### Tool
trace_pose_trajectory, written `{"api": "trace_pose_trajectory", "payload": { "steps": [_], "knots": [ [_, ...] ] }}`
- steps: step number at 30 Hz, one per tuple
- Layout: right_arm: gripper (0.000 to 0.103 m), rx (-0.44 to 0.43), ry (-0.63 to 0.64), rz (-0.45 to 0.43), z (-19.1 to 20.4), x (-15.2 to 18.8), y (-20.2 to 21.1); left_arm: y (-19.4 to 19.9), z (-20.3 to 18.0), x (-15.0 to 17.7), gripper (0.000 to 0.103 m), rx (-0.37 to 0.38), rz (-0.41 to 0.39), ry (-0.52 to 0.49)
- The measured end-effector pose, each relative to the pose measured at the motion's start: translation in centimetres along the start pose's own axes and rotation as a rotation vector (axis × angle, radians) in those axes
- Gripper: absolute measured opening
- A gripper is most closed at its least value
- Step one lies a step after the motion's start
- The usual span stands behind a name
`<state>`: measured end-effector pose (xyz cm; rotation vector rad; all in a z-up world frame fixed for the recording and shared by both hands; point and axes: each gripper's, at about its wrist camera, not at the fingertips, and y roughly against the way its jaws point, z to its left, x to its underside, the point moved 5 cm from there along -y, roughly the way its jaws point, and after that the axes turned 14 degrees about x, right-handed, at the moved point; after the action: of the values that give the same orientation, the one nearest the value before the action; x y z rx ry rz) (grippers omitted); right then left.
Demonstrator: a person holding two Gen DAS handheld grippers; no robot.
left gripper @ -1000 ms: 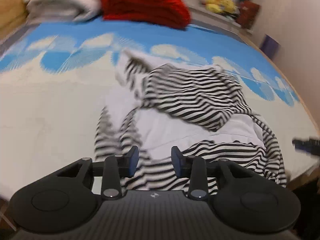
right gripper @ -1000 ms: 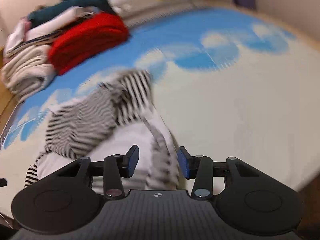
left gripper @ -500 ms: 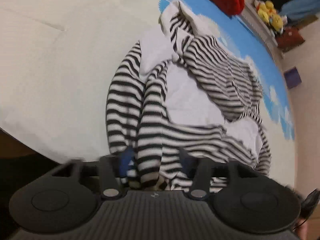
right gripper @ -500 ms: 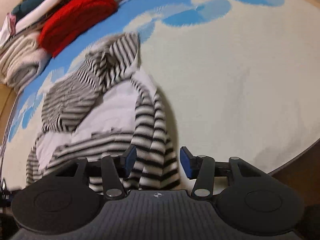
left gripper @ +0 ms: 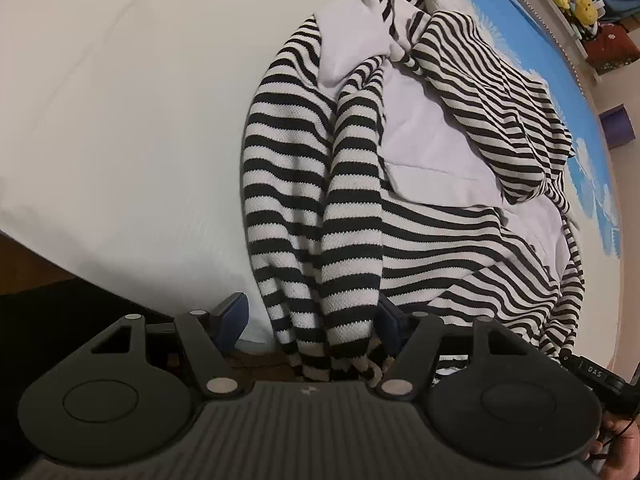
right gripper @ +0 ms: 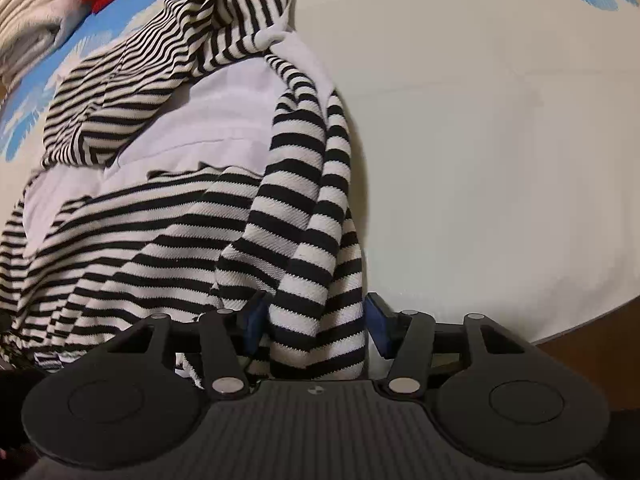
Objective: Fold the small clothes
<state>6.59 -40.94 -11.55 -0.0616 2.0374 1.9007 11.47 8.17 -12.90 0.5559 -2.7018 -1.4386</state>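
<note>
Left hand-held gripper [left gripper: 310, 322] parted — striped sleeve [left gripper: 316, 216] between, unpinched

hoodie [left gripper: 400, 184] on bed [left gripper: 120, 120] | sleeves at near edge | folded pile [right gripper: 36, 12] behind

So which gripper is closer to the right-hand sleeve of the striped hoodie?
Right. The right gripper stands open astride that sleeve near its cuff. The left gripper is on the far side of the hoodie, open astride the other sleeve.
</note>
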Motion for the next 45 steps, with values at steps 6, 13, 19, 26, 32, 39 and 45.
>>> {"api": "trace_pose_trajectory", "payload": {
  "steps": [6,13,19,26,32,39,45],
  "knots": [
    [0.038,-0.003,0.009,-0.006,-0.2,0.2,0.3,-0.3,-1.0,0.1,0.024,0.020,-0.004,-0.042],
    [0.004,-0.096,-0.082,-0.101,-1.2,-0.5,2.4,1.4,-1.8,-0.1,0.012,0.047,-0.074,-0.077],
    [0.011,-0.105,-0.111,-0.054,-1.6,-0.6,2.0,0.5,-1.0,0.2,0.023,0.009,-0.020,-0.061],
    [0.012,-0.040,-0.052,0.001,-0.7,0.2,0.8,0.1,-0.5,0.2,0.024,0.002,-0.009,-0.057],
    [0.012,-0.029,-0.039,-0.001,-0.7,0.3,0.5,-0.1,-0.6,0.2,0.024,-0.005,-0.005,-0.055],
    [0.011,-0.028,-0.033,-0.006,-0.6,0.2,0.4,-0.4,-0.4,0.0,0.030,-0.018,0.000,-0.043],
    [0.010,-0.025,-0.029,-0.009,-0.5,0.2,0.4,-0.4,-0.5,0.1,0.030,-0.020,-0.002,-0.047]
  ]
}}
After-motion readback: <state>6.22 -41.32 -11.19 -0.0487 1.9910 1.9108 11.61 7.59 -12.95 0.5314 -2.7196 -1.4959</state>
